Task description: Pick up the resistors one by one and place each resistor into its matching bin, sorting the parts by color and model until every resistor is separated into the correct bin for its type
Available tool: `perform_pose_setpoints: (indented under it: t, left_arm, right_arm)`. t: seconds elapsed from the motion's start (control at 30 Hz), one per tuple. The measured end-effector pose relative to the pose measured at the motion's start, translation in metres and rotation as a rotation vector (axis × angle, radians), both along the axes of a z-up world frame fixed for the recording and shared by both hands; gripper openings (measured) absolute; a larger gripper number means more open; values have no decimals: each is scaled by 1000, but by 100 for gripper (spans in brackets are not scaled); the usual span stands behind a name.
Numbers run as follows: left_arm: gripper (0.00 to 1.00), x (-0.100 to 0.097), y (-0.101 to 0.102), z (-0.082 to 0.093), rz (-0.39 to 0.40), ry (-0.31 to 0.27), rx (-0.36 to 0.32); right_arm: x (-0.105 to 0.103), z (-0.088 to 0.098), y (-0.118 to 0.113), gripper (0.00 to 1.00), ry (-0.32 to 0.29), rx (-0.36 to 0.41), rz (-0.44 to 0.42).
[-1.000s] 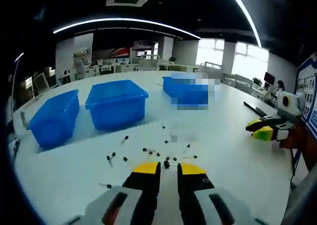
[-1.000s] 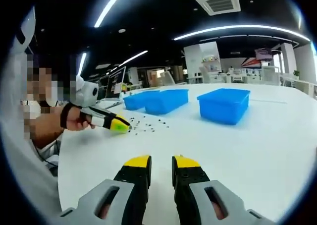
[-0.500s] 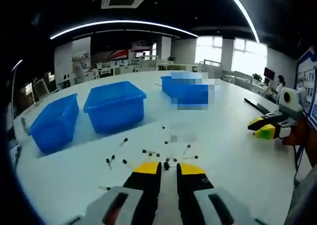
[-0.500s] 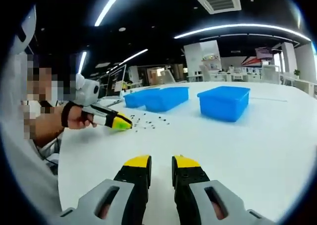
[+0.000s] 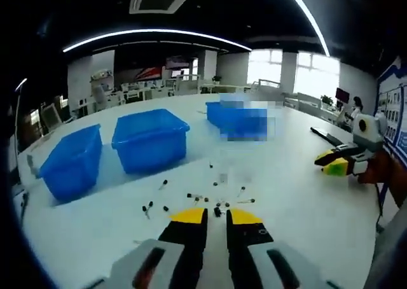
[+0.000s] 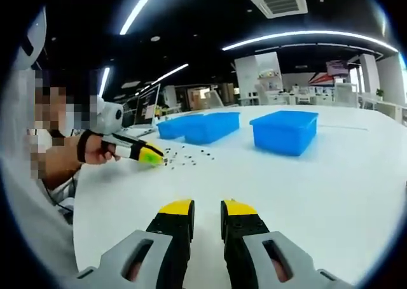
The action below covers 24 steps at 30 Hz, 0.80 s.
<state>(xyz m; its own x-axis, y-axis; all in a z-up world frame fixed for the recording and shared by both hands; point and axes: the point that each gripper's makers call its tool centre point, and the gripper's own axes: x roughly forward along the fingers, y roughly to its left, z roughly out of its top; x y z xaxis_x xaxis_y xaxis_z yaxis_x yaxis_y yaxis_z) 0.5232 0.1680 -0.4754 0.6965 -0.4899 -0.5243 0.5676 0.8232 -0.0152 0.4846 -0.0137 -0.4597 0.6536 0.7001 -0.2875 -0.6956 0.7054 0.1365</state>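
Note:
Several small dark resistors (image 5: 191, 197) lie scattered on the white table (image 5: 299, 200) just past my left gripper (image 5: 217, 214). Its yellow-tipped jaws stand close together, and one black resistor (image 5: 217, 211) sits right between the tips. Three blue bins stand behind: one at the left (image 5: 70, 162), one in the middle (image 5: 151, 139), one further back (image 5: 236, 118). In the right gripper view, the left gripper (image 6: 154, 155) hovers at the edge of the resistors (image 6: 187, 158). My right gripper (image 6: 206, 207) is shut over bare table with nothing in it; it also shows far right (image 5: 331, 165).
The blue bins (image 6: 286, 131) (image 6: 206, 126) stand past the scatter in the right gripper view. A person's hand (image 6: 95, 150) holds the left gripper, with a monitor (image 6: 147, 107) behind it. Open white table (image 6: 318, 193) stretches ahead of the right gripper.
The left gripper has risen slightly off the table at the resistor scatter, the black resistor staying at its tips. The right gripper has barely moved.

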Motion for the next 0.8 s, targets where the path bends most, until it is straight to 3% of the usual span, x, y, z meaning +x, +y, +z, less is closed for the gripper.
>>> perform_pose_setpoints:
  t: [0.07,0.43,0.63,0.8]
  left_arm:
    - [13,-1,-2,-6,-16,8,46]
    - [7,5,2,-1,-42,-24,80]
    - [7,4,4,11,-38,-58,-35]
    - [7,20,23,60,22,-236,-273]
  right_arm:
    - [0,0,0,19,2,0,-3]
    - [2,-5,-5,19,12,-1,-10]
    - [5,-5,-4,19,0,-25,-3]
    - [5,-2,4,19,-8,-28,17]
